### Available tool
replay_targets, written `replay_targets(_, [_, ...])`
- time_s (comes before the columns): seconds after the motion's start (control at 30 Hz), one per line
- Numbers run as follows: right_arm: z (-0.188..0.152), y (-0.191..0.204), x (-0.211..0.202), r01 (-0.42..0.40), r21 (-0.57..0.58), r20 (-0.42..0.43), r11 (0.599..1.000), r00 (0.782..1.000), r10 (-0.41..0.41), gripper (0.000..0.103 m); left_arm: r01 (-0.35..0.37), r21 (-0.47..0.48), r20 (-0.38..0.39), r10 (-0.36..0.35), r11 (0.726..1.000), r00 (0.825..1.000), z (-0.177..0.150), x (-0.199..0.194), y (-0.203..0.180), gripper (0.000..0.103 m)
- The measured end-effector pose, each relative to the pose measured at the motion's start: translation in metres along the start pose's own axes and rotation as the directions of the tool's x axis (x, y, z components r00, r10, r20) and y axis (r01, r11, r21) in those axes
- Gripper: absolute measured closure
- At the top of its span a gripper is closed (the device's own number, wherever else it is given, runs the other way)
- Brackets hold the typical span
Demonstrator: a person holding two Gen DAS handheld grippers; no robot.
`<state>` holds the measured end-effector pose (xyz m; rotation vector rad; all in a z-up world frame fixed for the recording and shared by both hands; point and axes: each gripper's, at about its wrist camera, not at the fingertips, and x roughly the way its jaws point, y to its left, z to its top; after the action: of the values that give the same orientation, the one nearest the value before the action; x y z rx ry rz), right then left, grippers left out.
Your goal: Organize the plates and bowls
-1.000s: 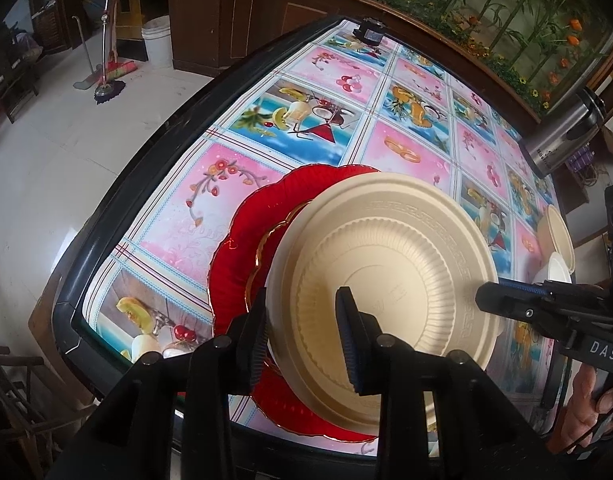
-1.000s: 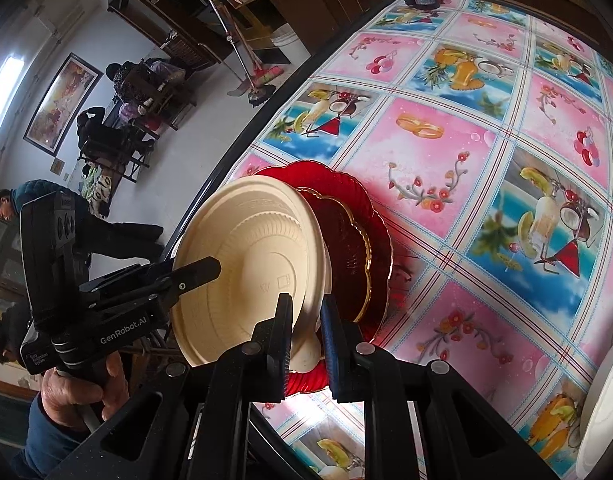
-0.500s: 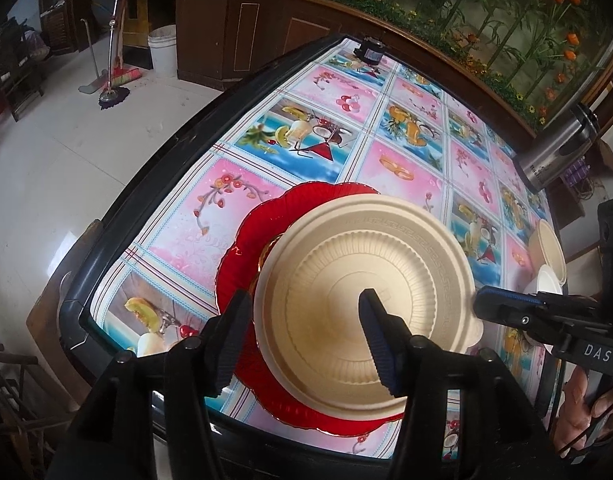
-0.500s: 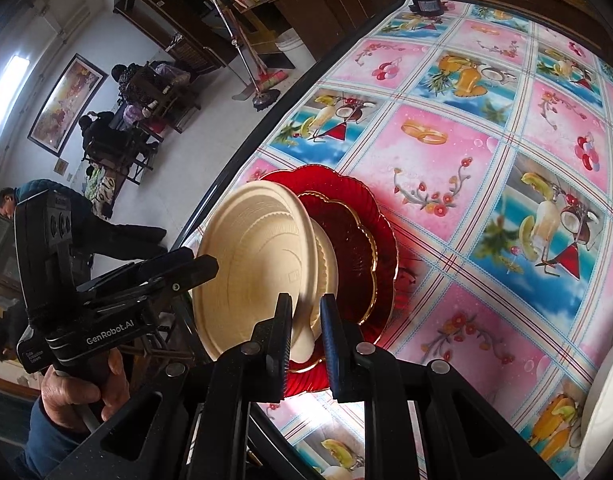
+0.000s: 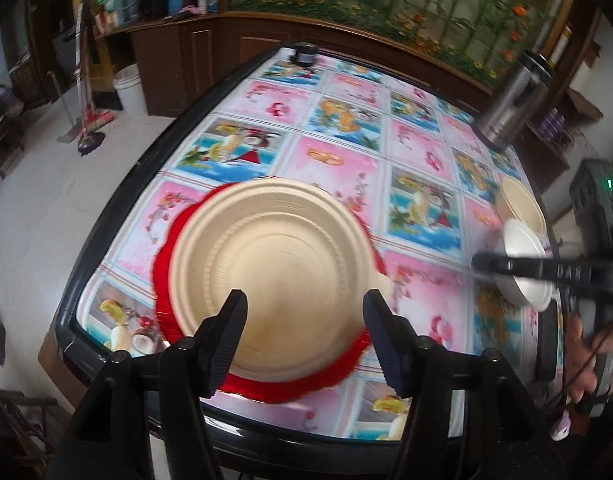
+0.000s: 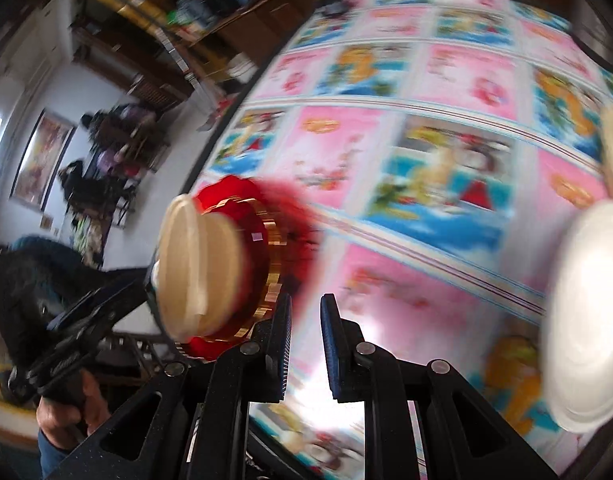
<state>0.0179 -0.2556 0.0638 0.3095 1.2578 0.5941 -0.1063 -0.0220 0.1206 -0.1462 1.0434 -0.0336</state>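
Note:
A beige plate lies flat on a stack of red plates near the table's front left corner. My left gripper hovers above its near rim. Its jaws are opening, and the pads stand clear of the plate on both sides. In the blurred right wrist view the same beige plate and red plates sit to the left of my right gripper. Its jaws are nearly together with nothing between them. A white bowl and a beige bowl sit at the table's right side, below my right gripper.
A steel flask stands at the far right of the table, and a small dark object at its far end. A white bucket and a mop stand on the floor at left. People sit in the background.
The beige plate, tilted and gripped at its rim before, now lies flat on the red plates. My left jaws have widened and drawn back. My right gripper has left the plate and swung right.

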Motion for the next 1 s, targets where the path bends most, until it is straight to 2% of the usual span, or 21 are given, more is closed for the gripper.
replay_targets(0.13, [0.007, -0.03, -0.033, 0.039, 0.061, 0.072, 0.997, 0.996, -0.044, 0.087, -0.003, 0.101, -0.01, 0.004, 0.995, 1.0, -0.008, 0.004, -0.034, 0.041])
replay_targets(0.23, [0.013, -0.059, -0.058, 0.103, 0.128, 0.124, 0.986, 0.985, -0.119, 0.086, 0.005, 0.144, -0.01, -0.003, 0.99, 1.0, -0.011, 0.004, -0.052, 0.04])
replay_targets(0.37, [0.017, -0.101, -0.073, 0.194, 0.222, 0.107, 0.955, 0.969, -0.222, 0.081, 0.009, 0.164, -0.008, -0.008, 0.986, 1.0, -0.014, 0.005, -0.066, 0.037])
replay_targets(0.47, [0.013, -0.122, -0.067, 0.261, 0.245, 0.047, 0.934, 0.959, -0.281, 0.079, 0.013, 0.163, -0.012, -0.011, 0.987, 1.0, -0.016, 0.006, -0.073, 0.037])
replay_targets(0.6, [0.007, -0.137, -0.05, 0.287, 0.24, -0.015, 0.927, 0.956, -0.292, 0.079, 0.007, 0.165, -0.016, -0.004, 0.986, 1.0, -0.019, 0.006, -0.079, 0.036])
replay_targets(0.77, [0.001, -0.138, -0.038, 0.282, 0.213, -0.049, 0.936, 0.959, -0.278, 0.079, -0.008, 0.152, -0.02, 0.011, 0.988, 1.0, -0.024, 0.004, -0.078, 0.036])
replay_targets(1.0, [-0.01, -0.117, -0.018, 0.216, 0.169, -0.098, 0.962, 0.975, -0.201, 0.079, -0.019, 0.127, -0.027, 0.022, 0.992, 0.999, -0.032, 0.003, -0.074, 0.036])
